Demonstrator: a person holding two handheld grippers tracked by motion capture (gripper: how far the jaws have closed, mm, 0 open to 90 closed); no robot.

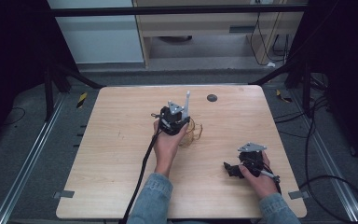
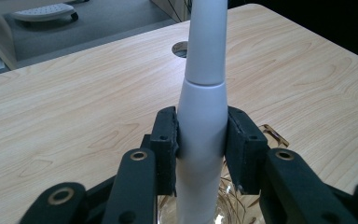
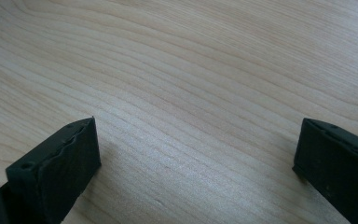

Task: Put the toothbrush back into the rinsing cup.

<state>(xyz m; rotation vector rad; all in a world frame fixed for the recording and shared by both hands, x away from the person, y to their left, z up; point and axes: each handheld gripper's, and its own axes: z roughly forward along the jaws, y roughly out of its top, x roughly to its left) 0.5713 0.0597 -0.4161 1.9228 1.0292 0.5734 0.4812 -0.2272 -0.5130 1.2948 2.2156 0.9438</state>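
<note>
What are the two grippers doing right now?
Left gripper: closed on the white handle.
Right gripper: open, holding nothing.

Light wooden table with rounded corners [image 1: 121, 154], grain running lengthwise. Round dark grommet hole [image 1: 211, 98] near far edge. Grey carpet floor [image 1: 23, 140] around it. Yellow-black striped tape markers [image 1: 81, 99] on floor, left and right. Black cables [image 1: 317, 135] loop at right. Pale wooden cabinet [image 1: 191, 23] beyond.

A lab: wooden table [image 1: 121, 140] inside black frame [image 1: 168, 10], cables [image 1: 317, 121].
</note>
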